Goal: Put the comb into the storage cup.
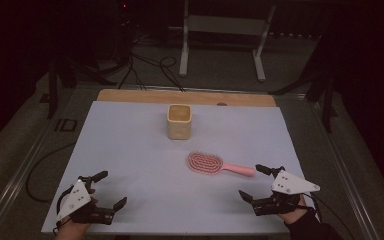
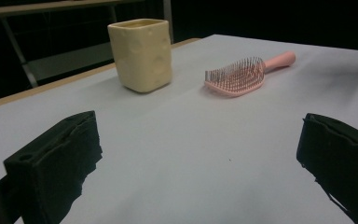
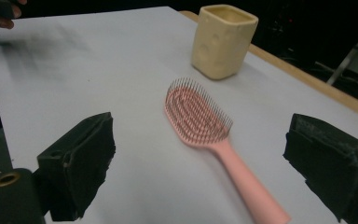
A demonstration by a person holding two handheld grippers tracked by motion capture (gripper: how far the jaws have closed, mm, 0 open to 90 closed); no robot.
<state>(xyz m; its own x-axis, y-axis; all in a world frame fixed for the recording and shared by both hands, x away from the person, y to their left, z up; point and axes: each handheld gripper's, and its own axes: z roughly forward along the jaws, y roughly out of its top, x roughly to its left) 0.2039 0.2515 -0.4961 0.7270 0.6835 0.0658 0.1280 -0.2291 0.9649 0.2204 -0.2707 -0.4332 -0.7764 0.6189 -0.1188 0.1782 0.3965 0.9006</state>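
hairbrush: 1 | cup: 1 | table: 1

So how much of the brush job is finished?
Nothing looks done yet. The pink hairbrush lies flat on the white sheet, bristles up, apart from the yellow cup. The right tool sits open right by the brush handle, holding nothing. The left tool waits open too. Grabbing and moving the brush is all left, probably to the cup.

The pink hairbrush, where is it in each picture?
High view: the pink hairbrush lies right of centre, handle toward the right gripper.
Left gripper view: upper right, bristles up.
Right gripper view: centre, between the open jaws.
Shared landmark: the yellow cup standing just beyond the brush head.
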